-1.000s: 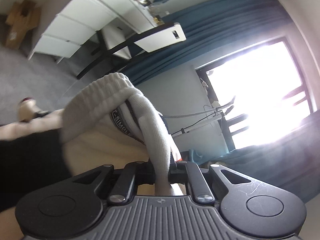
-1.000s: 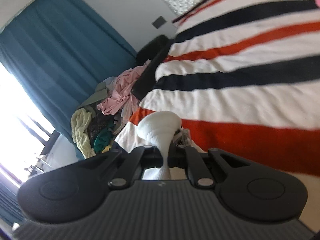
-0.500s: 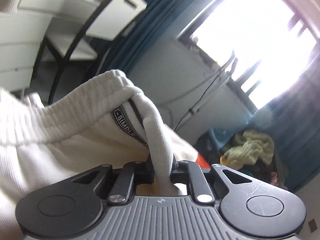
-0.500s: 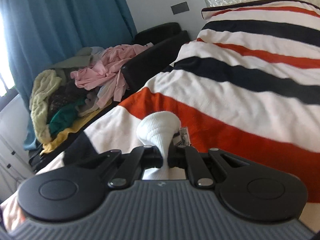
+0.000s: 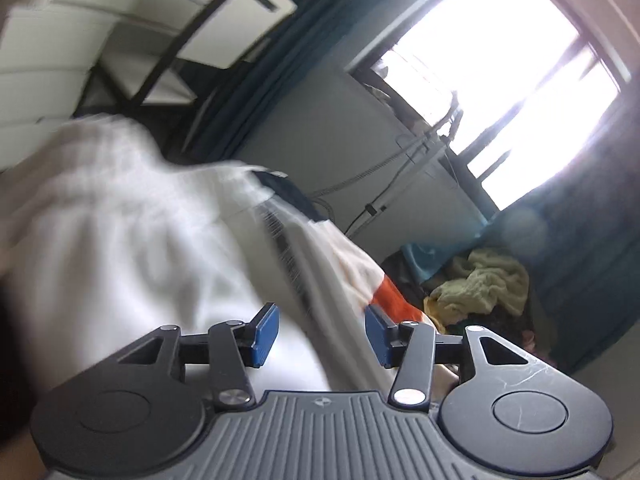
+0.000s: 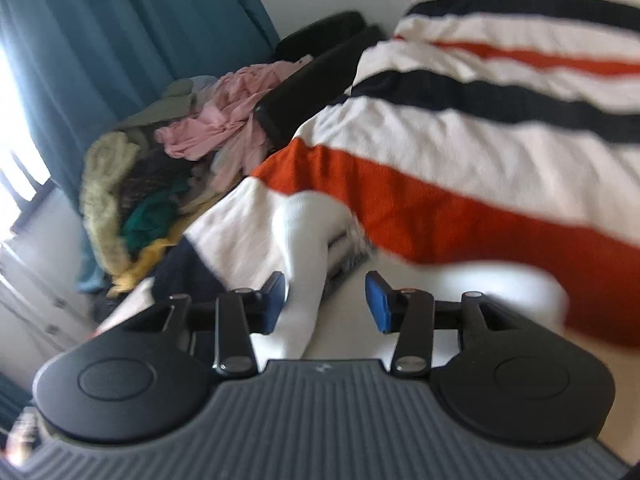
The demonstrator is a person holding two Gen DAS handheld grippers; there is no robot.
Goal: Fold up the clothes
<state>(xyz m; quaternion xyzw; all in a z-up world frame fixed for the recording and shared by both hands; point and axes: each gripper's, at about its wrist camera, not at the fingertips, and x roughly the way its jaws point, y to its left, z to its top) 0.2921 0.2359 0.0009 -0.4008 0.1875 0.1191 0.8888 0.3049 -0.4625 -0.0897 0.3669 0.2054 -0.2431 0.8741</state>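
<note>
Bright window (image 5: 500,92), teal curtains (image 6: 100,40), striped bedspread (image 6: 500,140).

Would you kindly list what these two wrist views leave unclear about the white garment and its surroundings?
- Left wrist view: the white garment is motion-blurred, so its label is unreadable.
- Right wrist view: the lower part of the garment's waistband is hidden behind the right gripper.
- Right wrist view: the clothes pile is too blurred to count.
</note>
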